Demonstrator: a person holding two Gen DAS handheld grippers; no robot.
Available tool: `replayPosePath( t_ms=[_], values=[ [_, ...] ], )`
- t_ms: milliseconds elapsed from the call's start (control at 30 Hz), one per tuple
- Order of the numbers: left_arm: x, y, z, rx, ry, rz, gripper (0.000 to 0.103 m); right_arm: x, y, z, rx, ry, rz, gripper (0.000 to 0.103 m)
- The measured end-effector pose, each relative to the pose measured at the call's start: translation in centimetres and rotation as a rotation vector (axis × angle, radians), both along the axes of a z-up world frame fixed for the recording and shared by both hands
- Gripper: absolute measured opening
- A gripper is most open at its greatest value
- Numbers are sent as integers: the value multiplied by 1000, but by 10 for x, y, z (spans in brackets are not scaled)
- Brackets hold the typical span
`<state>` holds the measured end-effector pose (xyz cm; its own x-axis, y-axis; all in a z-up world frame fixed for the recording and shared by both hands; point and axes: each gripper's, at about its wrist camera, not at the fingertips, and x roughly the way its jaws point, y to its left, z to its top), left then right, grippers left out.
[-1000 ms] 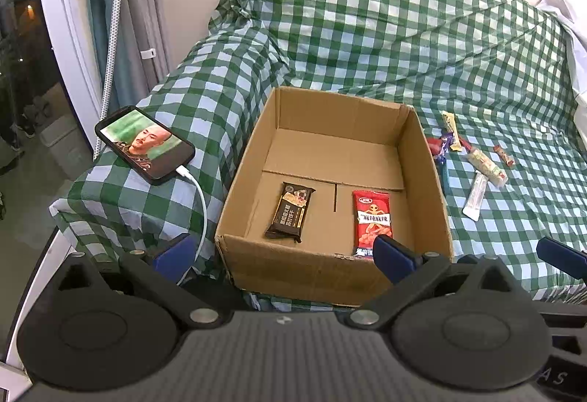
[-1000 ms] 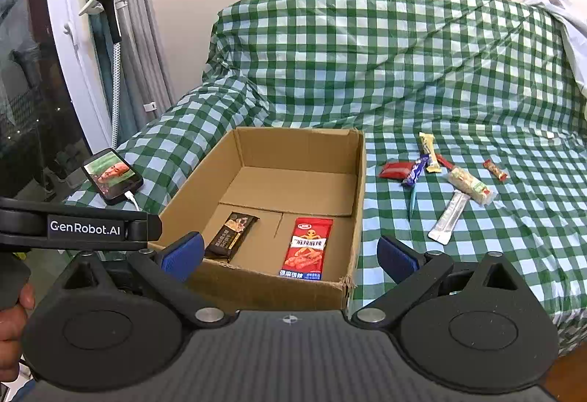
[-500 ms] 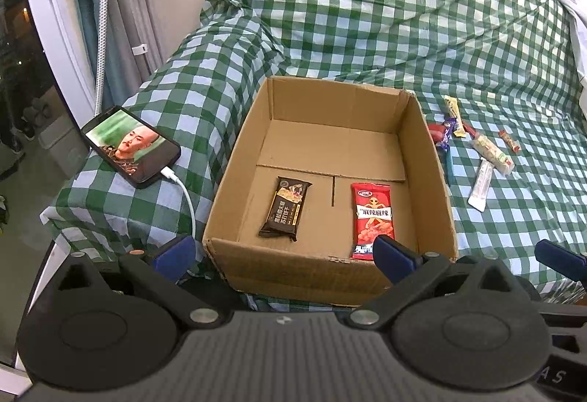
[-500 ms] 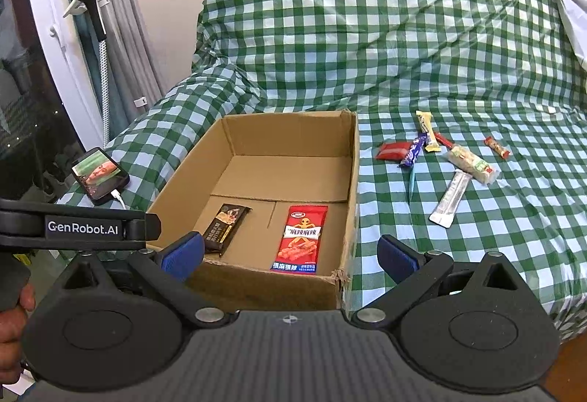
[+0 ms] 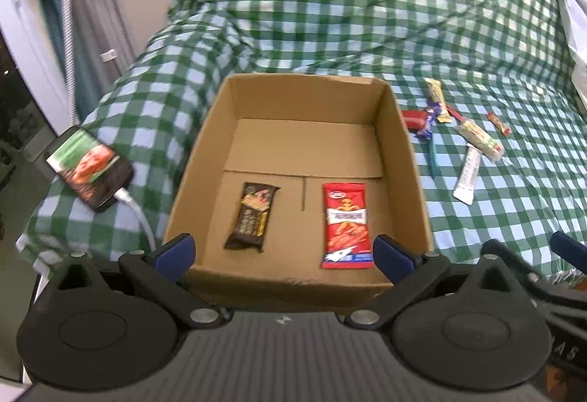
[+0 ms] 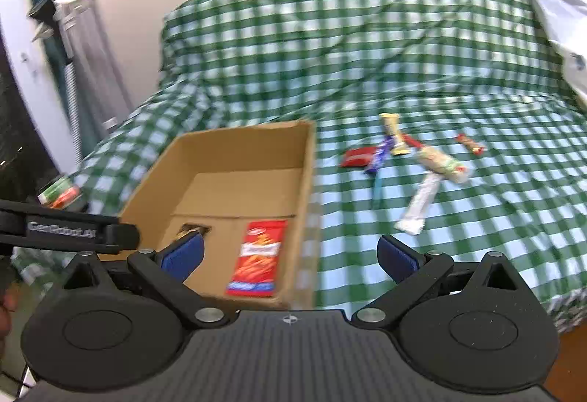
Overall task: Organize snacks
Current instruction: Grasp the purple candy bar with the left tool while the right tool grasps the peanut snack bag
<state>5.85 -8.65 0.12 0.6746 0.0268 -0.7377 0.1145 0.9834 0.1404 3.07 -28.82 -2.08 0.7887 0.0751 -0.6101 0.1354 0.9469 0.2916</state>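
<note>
Two empty grippers hover over a checked sofa (image 5: 330,17) and an open cardboard box (image 5: 403,160).
The box holds two snacks, a brown bar (image 5: 252,215) and a red packet (image 5: 346,224); some seven wrappers (image 6: 418,207) lie loose on the seat beside it. Only the left view shows the phone (image 5: 90,169) clearly. Left gripper (image 5: 283,251) and right gripper (image 6: 290,253) gape wide, now nearer than a second ago.

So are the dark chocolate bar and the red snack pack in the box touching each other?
Apart. The left wrist view shows bare cardboard floor between the dark chocolate bar and the red snack pack.
</note>
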Motion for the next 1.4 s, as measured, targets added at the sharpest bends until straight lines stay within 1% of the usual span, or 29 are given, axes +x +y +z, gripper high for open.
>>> replayPosePath(
  t_ms=[167, 367, 533, 667, 800, 933, 1033, 1100, 1200, 1267, 1367, 1400],
  values=[
    [19, -34, -3, 12, 23, -57, 103, 6, -43, -17, 13, 31, -102, 100],
    [60, -92, -1, 14, 43, -138, 103, 18, -96, -40, -22, 56, -206, 100],
    [112, -151, -6, 4, 83, -202, 103, 38, -143, -61, -30, 75, -273, 100],
    [168, -201, -20, 2, 143, -232, 103, 68, -179, -80, -42, 86, -279, 101],
    [231, -248, -47, 37, 183, -255, 103, 109, -208, -107, -70, 102, -265, 102],
    [295, -291, -90, 112, 218, -297, 103, 155, -237, -138, -67, 115, -246, 102],
    [333, -307, -122, 139, 255, -319, 103, 193, -256, -162, -54, 133, -223, 102],
    [355, -315, -141, 142, 286, -314, 103, 218, -266, -180, -39, 153, -197, 102],
    [380, -323, -163, 140, 308, -289, 103, 254, -274, -205, -32, 192, -116, 102],
    [394, -330, -176, 138, 329, -305, 103, 273, -274, -220, -55, 214, -79, 102],
    [404, -339, -189, 144, 341, -331, 103, 292, -268, -234, -76, 238, -37, 102],
    [406, -341, -193, 147, 346, -343, 96, 298, -265, -240, -82, 249, -19, 102]
  ],
)
